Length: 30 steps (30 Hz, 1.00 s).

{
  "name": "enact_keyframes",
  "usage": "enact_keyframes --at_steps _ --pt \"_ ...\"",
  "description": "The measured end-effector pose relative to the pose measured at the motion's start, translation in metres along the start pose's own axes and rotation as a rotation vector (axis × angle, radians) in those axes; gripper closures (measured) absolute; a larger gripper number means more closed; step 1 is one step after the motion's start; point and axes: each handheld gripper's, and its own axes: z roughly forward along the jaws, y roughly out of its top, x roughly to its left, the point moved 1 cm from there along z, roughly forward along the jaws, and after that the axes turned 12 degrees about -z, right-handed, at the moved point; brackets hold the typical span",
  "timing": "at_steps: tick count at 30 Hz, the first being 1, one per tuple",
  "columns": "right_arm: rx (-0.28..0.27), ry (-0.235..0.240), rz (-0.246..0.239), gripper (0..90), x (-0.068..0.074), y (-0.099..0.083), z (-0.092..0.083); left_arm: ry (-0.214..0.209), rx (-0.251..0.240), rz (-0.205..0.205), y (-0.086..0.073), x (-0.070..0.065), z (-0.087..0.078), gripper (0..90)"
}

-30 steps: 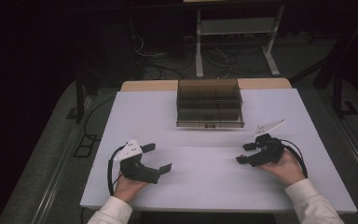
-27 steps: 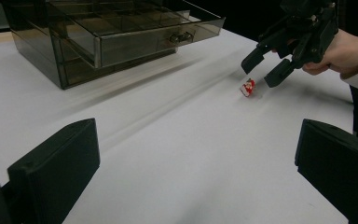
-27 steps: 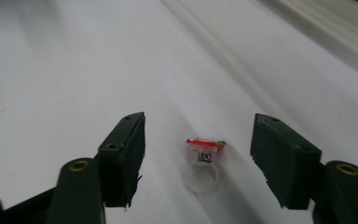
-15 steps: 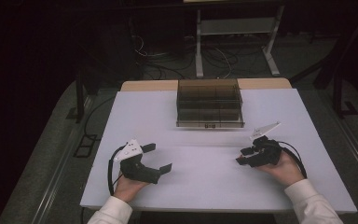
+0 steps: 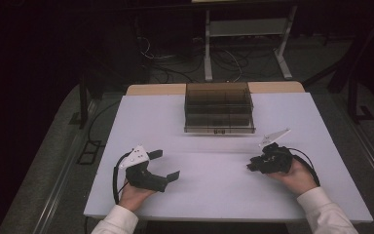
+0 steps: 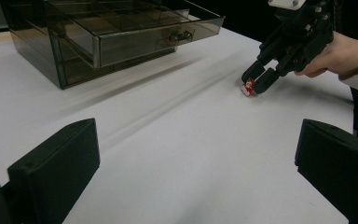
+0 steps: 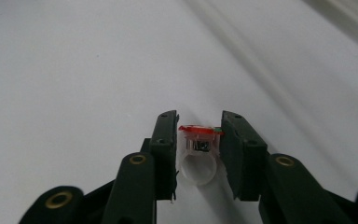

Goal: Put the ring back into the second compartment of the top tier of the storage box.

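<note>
Spanning most of the high view, the white table point(image 5: 214, 195) carries a smoked-plastic drawer organiser point(image 5: 219, 108) at its far middle, its top drawer point(image 6: 135, 28) pulled out and showing bare compartments in the left gripper view. Nearer the person, both hands sit where they were a second ago. The left gripper point(image 5: 168, 166) rests on the table at the near left, jaws spread wide with nothing between them. What has changed is at the right gripper point(image 5: 251, 166): its jaws, spread well apart a second ago, have just been closing, and they now bracket a small ring point(image 7: 198, 154) with a pale band and a red top, which sits on the table well in front of the organiser on the person's right. In the right gripper view the left pad appears to touch the band while a thin sliver of light remains on the other side, so the squeeze looks nearly but not fully made; the ring is not yet lifted. Judged from this, the pickup is in its last instant, and a firm pinch should come before any lift toward the open drawer, since so small and round a piece could pop out sideways.
</note>
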Motion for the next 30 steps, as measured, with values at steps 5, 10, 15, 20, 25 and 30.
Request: enact_keyframes --at_steps 5,10,15,20,25,30 --pt "0.002 0.005 0.0 69.4 0.0 0.0 0.0 0.0 0.0 0.001 0.0 0.0 0.0 0.0" --pt "-0.007 0.017 -0.003 70.3 0.0 0.0 -0.001 0.001 0.0 -0.001 0.0 0.0 0.0 0.0" --pt "-0.017 0.021 0.004 70.4 0.0 0.001 -0.003 0.002 0.001 -0.001 0.0 0.0 0.0 0.0" --pt "-0.031 0.029 0.007 70.4 0.001 0.003 -0.006 0.003 0.001 -0.001 0.0 0.0 0.0 0.0" --pt "-0.049 0.036 -0.004 70.5 0.003 0.008 -0.01 0.005 0.0 -0.003 0.0 0.0 -0.001 0.0" --pt "-0.066 0.041 -0.012 70.6 0.003 0.012 -0.014 0.006 0.0 -0.003 0.0 0.0 -0.001 0.0"
